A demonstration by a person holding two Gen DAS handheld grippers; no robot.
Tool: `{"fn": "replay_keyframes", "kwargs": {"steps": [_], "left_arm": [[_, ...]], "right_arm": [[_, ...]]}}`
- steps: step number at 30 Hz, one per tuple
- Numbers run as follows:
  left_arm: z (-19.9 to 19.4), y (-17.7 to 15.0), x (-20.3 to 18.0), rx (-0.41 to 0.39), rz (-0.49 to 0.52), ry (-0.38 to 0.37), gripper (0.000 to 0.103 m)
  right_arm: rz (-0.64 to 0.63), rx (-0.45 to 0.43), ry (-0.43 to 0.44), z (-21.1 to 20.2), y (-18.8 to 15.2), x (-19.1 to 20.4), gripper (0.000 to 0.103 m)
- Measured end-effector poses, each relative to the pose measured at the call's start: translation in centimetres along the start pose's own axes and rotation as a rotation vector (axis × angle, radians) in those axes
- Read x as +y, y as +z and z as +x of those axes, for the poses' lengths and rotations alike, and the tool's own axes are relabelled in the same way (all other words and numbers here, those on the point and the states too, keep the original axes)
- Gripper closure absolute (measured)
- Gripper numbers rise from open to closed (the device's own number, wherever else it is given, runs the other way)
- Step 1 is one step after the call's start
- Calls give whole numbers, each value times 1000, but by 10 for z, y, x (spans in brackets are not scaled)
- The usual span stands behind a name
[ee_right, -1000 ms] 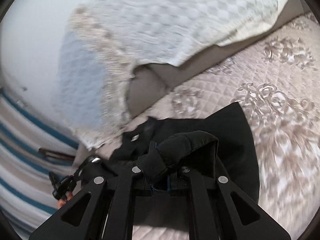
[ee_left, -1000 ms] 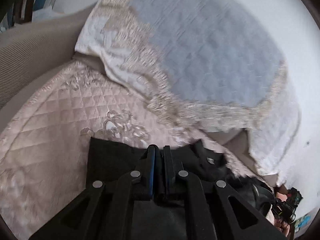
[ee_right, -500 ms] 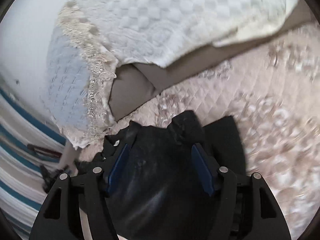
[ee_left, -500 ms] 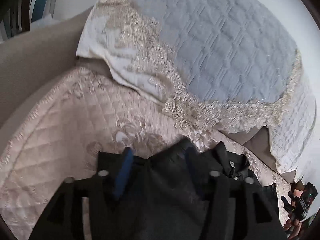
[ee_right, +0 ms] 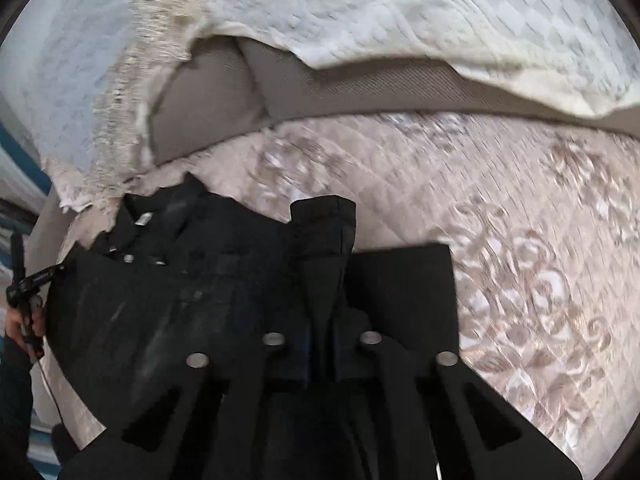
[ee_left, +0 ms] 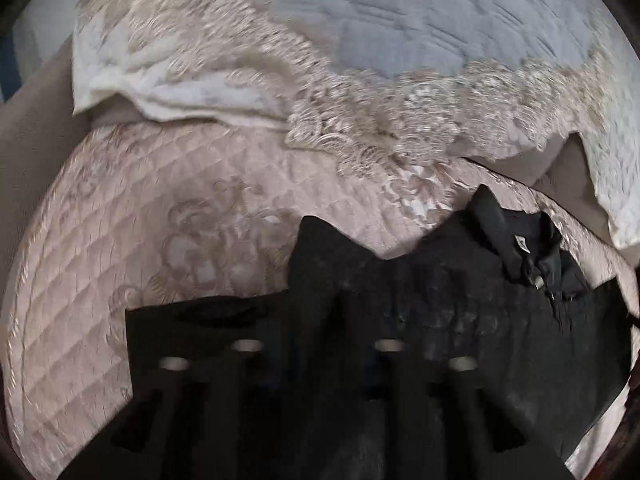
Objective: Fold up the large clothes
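A black shirt [ee_left: 460, 312] lies on the pink quilted cover [ee_left: 140, 240], its collar and label at the far right in the left wrist view. It also shows in the right wrist view [ee_right: 168, 304], collar at the far left. My left gripper [ee_left: 316, 320] is dark and blurred against the cloth; its jaws look close together on a raised peak of the shirt. My right gripper [ee_right: 320, 320] is shut on a folded edge of the shirt that stands up between its jaws.
A blue-grey quilt with lace trim [ee_left: 420, 32] and a white textured blanket [ee_right: 400, 8] are heaped at the back over a taupe cushion [ee_right: 224, 96]. The pink quilted cover [ee_right: 540, 240] stretches to the right. A hand holding the other gripper [ee_right: 24, 304] shows at left.
Both grippers were shut on the shirt, opened wide half a second ago, and have now closed on cloth again. The shirt lies more spread out.
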State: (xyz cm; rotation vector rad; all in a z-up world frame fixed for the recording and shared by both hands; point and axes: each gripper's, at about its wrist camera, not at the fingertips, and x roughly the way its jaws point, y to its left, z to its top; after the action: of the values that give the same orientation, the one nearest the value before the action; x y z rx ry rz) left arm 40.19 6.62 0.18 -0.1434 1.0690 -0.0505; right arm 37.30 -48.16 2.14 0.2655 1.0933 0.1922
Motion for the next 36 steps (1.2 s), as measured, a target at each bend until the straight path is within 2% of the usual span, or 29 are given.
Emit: {"fn": "replay_keyframes", "kwargs": {"steps": [1,4,6,9,12,14,16,21,24,25,26,28,30,31,32,36], "left_arm": [[-7,0,-1,-40,6,3,96],[-35,7,6,-188,-36,-17,99],[-34,11,12,-216,-74,-12,99],[-14,12,10,-209,-61,45,99],[12,7,12,-161,-63,87,98],[24,2,16,-143,-78,100,97],[28,1,18,-148,-86,105,96],[24,7,18,-128,-82,135,88],[-10,7,18,-171,-86,111,88],[-25,3,19,-188,-90,96,88],[-43,-2,20,-218,-94,68,87],[-72,-17,17,-258,-88,52,81],[-103,-42,9,-300,-54,12,77],[-114,-56,3,-314,-45,-12,71],[-120,-66,-5,-317,-32,-33,65],[-114,-103,-33,-259,46,-108,65]], "right_arm": [[-15,-28,-4,-5,1,4,99],[7,-144,26,-25,9,2,99],[46,-174,14,-24,14,-5,99],[102,-153,-24,-2,16,-17,99],[105,-102,-81,25,12,-23,98],[85,-83,-118,37,9,-24,94],[84,-81,-127,44,7,-26,93],[80,-83,-148,51,10,-26,83],[117,-124,-122,23,8,-21,80],[113,-149,-107,10,4,-20,75],[102,-179,-98,-7,-2,-15,65],[80,-229,-101,-39,-22,-5,59],[53,-244,-84,-59,-45,5,59],[39,-246,-84,-65,-57,10,59],[17,-248,-75,-70,-72,18,59],[-31,-219,-85,-59,-116,33,59]]}}
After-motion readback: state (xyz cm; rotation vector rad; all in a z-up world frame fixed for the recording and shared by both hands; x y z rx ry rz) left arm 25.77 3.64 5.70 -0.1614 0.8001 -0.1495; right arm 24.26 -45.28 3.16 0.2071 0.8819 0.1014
